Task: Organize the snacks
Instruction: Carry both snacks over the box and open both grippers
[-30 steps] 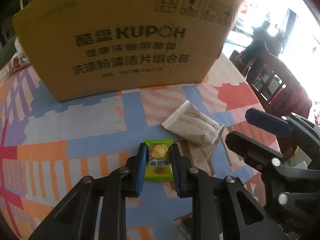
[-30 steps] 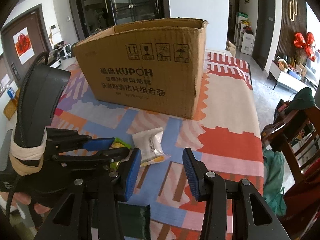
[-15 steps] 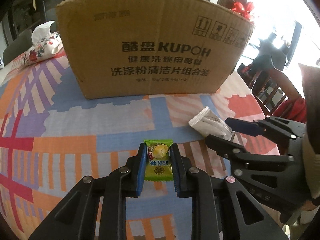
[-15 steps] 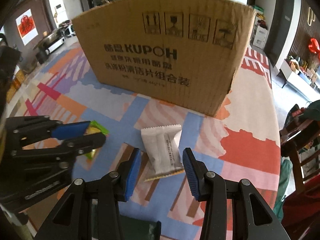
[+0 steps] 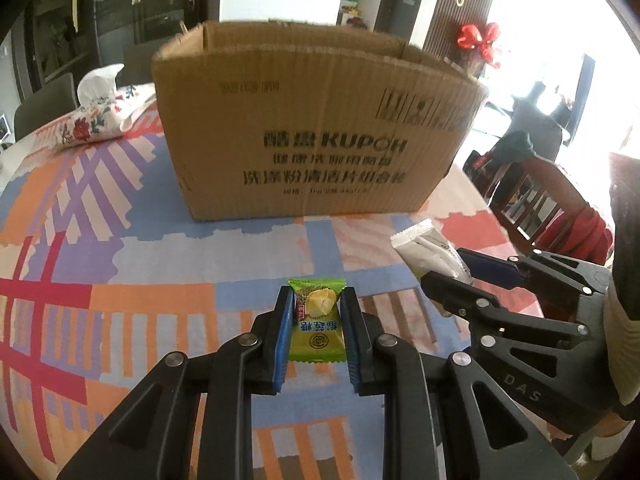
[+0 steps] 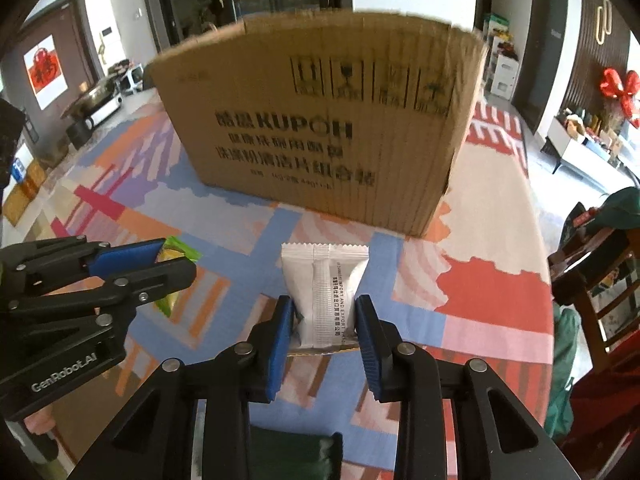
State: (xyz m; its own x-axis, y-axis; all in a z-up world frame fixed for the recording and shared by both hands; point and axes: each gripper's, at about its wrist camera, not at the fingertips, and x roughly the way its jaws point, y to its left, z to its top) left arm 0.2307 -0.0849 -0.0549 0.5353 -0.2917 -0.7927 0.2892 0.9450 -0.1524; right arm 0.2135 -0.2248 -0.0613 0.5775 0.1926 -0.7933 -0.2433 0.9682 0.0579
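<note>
My left gripper [image 5: 316,300] is shut on a small green candy packet [image 5: 317,320] and holds it above the patterned tablecloth. My right gripper [image 6: 323,312] is shut on a white snack packet [image 6: 325,292]. An open cardboard box [image 5: 320,136] printed KUPOH stands upright behind both; it also shows in the right wrist view [image 6: 328,128]. The right gripper [image 5: 464,276] with the white packet [image 5: 428,248] shows at the right of the left wrist view. The left gripper [image 6: 168,260] with the green packet [image 6: 176,254] shows at the left of the right wrist view.
A floral tissue pack [image 5: 100,112] lies at the back left of the table. A dark green packet [image 6: 292,456] lies under the right gripper near the table's front. Wooden chairs [image 6: 592,280] stand off the table's right edge.
My right gripper has closed on the white packet, which was lying between its open fingers. Both grippers have risen, so the box's open top now shows. The left still holds the green packet.
</note>
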